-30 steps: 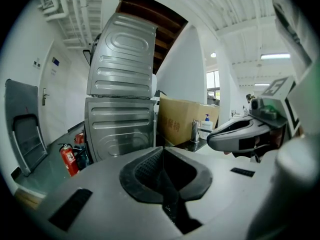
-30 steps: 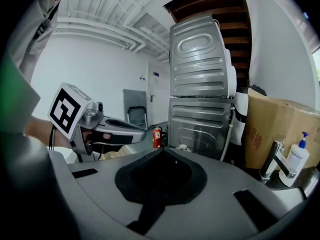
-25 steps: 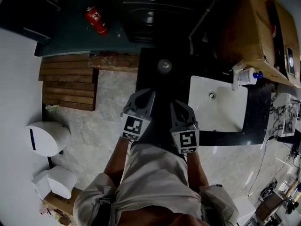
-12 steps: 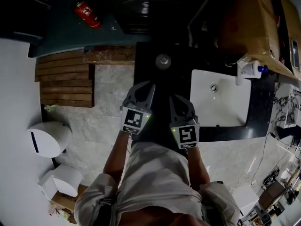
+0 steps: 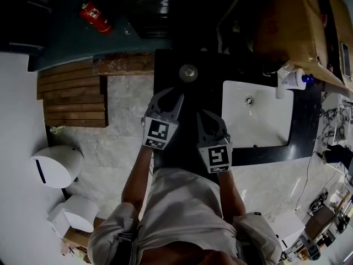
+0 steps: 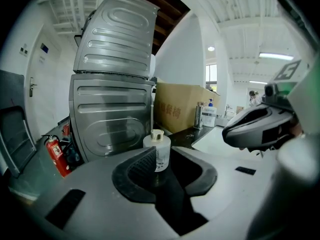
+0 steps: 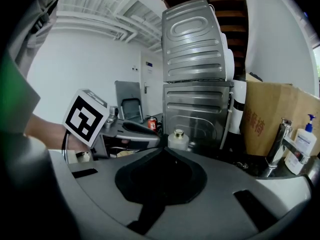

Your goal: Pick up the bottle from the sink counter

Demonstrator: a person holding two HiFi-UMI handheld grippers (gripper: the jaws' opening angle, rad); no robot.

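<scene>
A small pale bottle (image 5: 188, 72) with a gold cap stands upright on the black sink counter (image 5: 176, 142), left of the basin. In the left gripper view the bottle (image 6: 158, 153) shows just beyond the jaw tips. My left gripper (image 5: 171, 97) points at it from a short way off; its jaws have just been opening, stand a little apart, and hold nothing. My right gripper (image 5: 208, 116) hangs beside it over the counter, shut and empty, and the bottle (image 7: 177, 139) lies farther ahead in its view.
A white sink basin (image 5: 256, 120) lies right of the grippers, with a tap (image 5: 280, 81) and a pump soap bottle (image 5: 298, 80) behind it. A cardboard box (image 5: 292, 26) and stacked metal machines (image 6: 112, 84) stand at the back. A red fire extinguisher (image 5: 91, 12) sits on the floor.
The left gripper's jaws have parted from shut to slightly open, and it has come down closer to the bottle. The right gripper has sunk a little.
</scene>
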